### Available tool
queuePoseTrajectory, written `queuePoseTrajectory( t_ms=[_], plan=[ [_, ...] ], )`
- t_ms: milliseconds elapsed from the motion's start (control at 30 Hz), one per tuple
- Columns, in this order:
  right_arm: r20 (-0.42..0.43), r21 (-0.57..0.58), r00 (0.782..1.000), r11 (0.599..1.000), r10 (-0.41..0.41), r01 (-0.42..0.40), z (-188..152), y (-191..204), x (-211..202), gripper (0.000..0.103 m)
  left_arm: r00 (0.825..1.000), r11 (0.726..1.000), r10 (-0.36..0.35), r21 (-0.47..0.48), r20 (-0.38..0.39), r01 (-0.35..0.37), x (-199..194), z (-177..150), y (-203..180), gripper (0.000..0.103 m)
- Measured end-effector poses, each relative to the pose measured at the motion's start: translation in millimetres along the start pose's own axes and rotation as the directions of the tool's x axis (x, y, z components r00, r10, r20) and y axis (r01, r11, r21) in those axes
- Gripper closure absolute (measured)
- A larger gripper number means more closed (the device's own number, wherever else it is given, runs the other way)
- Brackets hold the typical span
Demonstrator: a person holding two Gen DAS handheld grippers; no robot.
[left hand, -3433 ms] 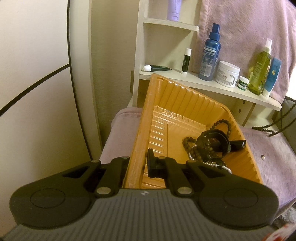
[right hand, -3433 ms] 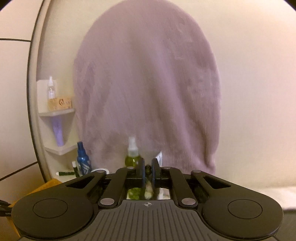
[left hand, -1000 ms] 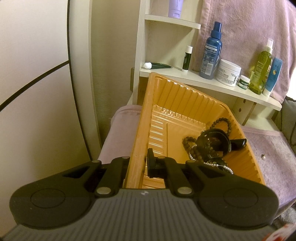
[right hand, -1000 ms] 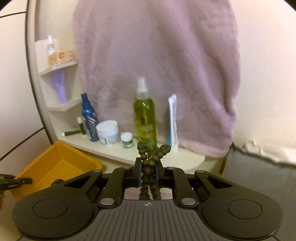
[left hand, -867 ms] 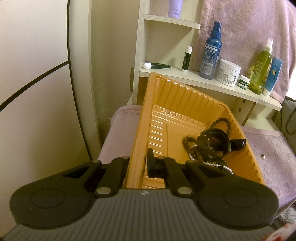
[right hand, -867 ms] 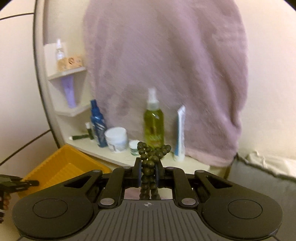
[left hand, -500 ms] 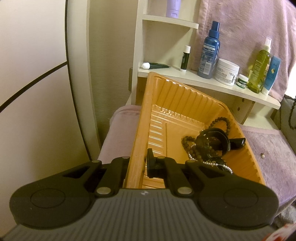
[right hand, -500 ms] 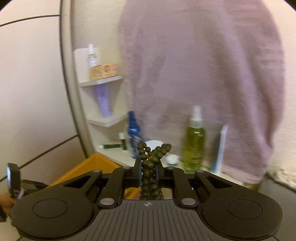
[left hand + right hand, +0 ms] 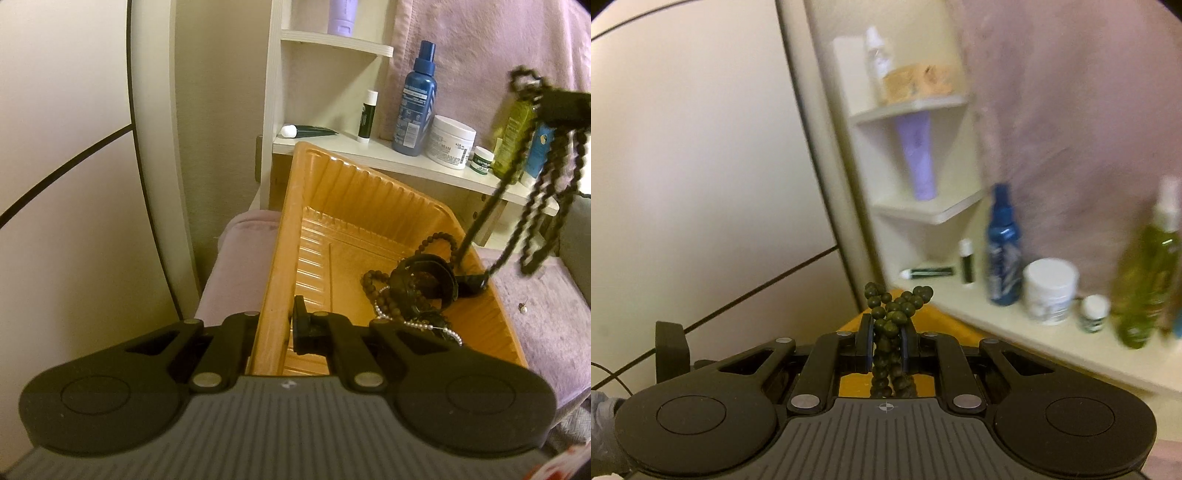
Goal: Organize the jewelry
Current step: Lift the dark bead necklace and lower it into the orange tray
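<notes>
i have the orange tray [image 9: 373, 206] pinned by its near rim with the left tool [image 9: 275, 325], the jaws squeezed nearly together on that thin plastic edge, so the tray sits tipped on the purple cushion [image 9: 240, 258] below the shelf [image 9: 376, 155] of bottles. the step in hand, as i read it, is bringing the green bead necklace [image 9: 892, 325] over the tray and letting it go there. to do that well i would keep the left grip firm so the tray does not slide, carry the beads until the whole hanging bunch is over the tray floor and not the rim, lower until the bottom loops rest on the plastic, and only then open. the dangling strands [image 9: 543, 206] swing freely and could catch the tray wall or spill onto the cushion. the right tool [image 9: 884, 345] is narrow, clamped on the strand with beads bunched above the pads and more hanging below. the pile of dark beads and pearls [image 9: 413, 291] lies in the tray's right part, and a small stud [image 9: 522, 307] sits apart on the cushion.
</notes>
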State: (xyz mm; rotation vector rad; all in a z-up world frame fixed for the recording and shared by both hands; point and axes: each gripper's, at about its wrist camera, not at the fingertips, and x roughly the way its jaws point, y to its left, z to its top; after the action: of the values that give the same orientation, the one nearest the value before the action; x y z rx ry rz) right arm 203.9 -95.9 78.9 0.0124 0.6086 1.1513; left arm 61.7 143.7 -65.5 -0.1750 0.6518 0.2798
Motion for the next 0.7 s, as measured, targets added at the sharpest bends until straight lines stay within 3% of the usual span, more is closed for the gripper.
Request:
queuePoseTrajectory(
  t_ms=[300,700],
  plan=[
    [-0.104,0.025,0.994,0.999,0.037,-0.034,-24.8,10.3,61.1,0.089,1.0,1.0,-0.001,0.003,0.0,0.001,-0.7,0.1,-0.6,0.099],
    [-0.249,0.036,0.968,0.999,-0.03,0.04,-70.0,-9.8,103.0,0.089,1.0,1.0,0.001,0.005,-0.002,-0.001,-0.8,0.0,-0.7,0.099]
  ],
)
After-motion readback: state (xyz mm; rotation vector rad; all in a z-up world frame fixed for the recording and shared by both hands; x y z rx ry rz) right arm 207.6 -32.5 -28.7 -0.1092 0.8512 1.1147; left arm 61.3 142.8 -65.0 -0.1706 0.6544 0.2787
